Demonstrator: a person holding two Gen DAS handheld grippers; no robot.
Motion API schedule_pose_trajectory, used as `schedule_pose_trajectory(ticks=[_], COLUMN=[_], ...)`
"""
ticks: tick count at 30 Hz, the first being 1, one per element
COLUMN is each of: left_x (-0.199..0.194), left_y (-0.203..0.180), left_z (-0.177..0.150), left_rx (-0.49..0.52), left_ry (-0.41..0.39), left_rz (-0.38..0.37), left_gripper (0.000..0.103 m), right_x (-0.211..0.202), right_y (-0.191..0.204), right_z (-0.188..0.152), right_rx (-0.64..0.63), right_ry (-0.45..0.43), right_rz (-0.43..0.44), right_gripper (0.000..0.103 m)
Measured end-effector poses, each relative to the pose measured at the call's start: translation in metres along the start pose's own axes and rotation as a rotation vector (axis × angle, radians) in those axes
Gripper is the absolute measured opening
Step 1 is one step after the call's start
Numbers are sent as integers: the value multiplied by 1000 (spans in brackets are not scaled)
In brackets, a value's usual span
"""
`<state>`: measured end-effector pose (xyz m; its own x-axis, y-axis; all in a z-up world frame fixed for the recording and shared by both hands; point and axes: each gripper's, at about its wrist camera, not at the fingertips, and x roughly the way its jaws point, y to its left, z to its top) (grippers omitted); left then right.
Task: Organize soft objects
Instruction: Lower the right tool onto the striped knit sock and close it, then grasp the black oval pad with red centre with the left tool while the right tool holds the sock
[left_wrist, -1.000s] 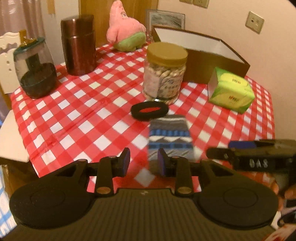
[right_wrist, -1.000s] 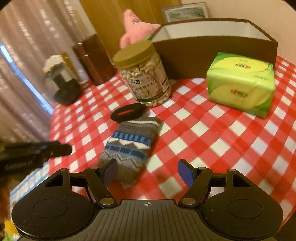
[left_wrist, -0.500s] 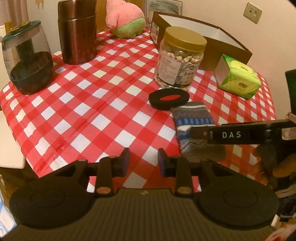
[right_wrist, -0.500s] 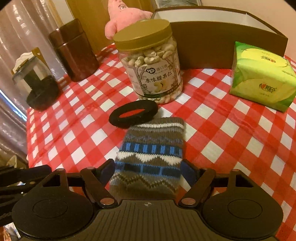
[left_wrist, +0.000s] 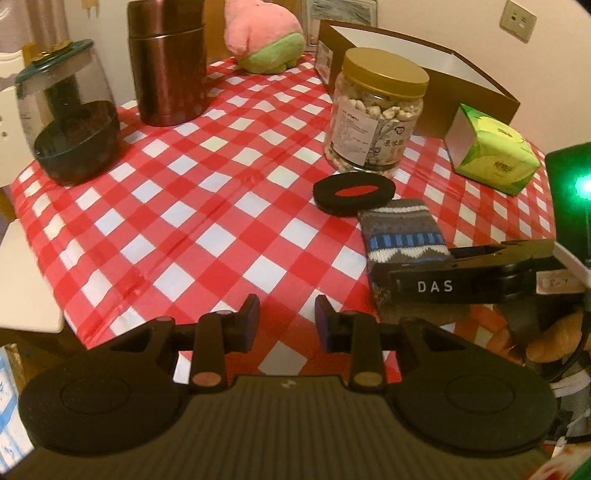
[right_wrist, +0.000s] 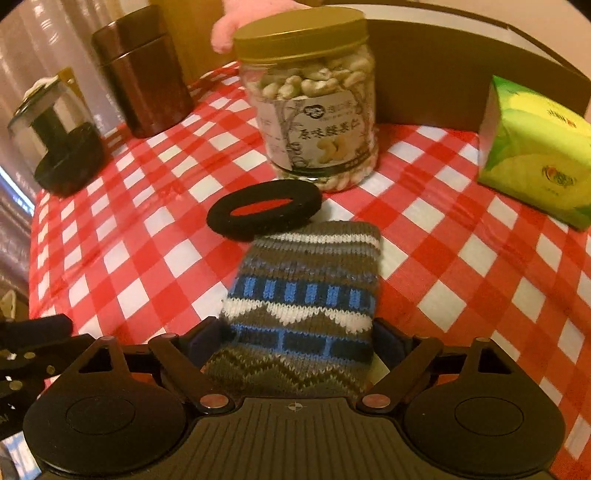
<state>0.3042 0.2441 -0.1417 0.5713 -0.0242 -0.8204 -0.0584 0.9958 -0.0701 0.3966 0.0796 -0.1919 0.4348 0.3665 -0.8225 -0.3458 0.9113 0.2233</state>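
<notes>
A grey, blue and white knitted sock (right_wrist: 306, 284) (left_wrist: 400, 229) lies flat on the red-checked tablecloth (left_wrist: 192, 206). My right gripper (right_wrist: 299, 343) (left_wrist: 417, 266) straddles its near end. Its jaws are opening, with the sock between them and the pads beside its edges. A black soft ring (right_wrist: 229, 221) (left_wrist: 325, 192) touches the sock's far end. My left gripper (left_wrist: 286, 321) hovers left of the sock, partly open over bare cloth with nothing between its fingers. A pink and green plush (left_wrist: 266, 40) sits at the back, and a green tissue pack (right_wrist: 535, 155) (left_wrist: 495, 162) at the right.
A cashew jar (right_wrist: 314, 110) (left_wrist: 373, 122) stands just behind the ring. An open brown box (left_wrist: 432, 122) (right_wrist: 424, 81) stands behind it. At the left stand a brown canister (left_wrist: 170, 70) and a glass jar (left_wrist: 70, 122). The table's edge runs near left, beside a white chair (left_wrist: 26, 277).
My right gripper has come forward and down onto the sock, and its jaws have widened to either side of it. My left gripper has drifted left, away from the sock, its gap unchanged.
</notes>
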Motion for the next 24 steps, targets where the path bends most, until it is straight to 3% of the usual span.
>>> schedule_pose_trajectory(ticks=[6,8,10,11,13,14,19,24], left_x=[-21,-27,-32,-33,-34,-33,-12,32], left_y=[-18,-24,-29,-30,-33,-35,-43,-45], left_z=[-14,-18,-19,-19,-16,-13,6,34], left_rx=[-11,-5,7,16,47,66,221,434], left_ry=[-26,-29,-31,-33,-39,-41,-49,-17], left_rz=[61,78,92,96,103,103,54,-69], left_gripper=[29,29,29,29,29,29,30,42], right_x=[1,-1,-7,-9,-14,-18,-32,-40], right_y=[0,0,-3,-4,-7,-10,-30,-51], right_z=[-8,-11,-14,-14,-13,-14,-17,-19], right_rx=[-115,-159,-180,-180,-175,-171,-128,-43], right_ry=[-22,-33,-46,-45,-49,-56,-59,-51], right_rz=[30,38,78,96,118,125,145,144], right_gripper=[87,75,51,45,24,20,18,18])
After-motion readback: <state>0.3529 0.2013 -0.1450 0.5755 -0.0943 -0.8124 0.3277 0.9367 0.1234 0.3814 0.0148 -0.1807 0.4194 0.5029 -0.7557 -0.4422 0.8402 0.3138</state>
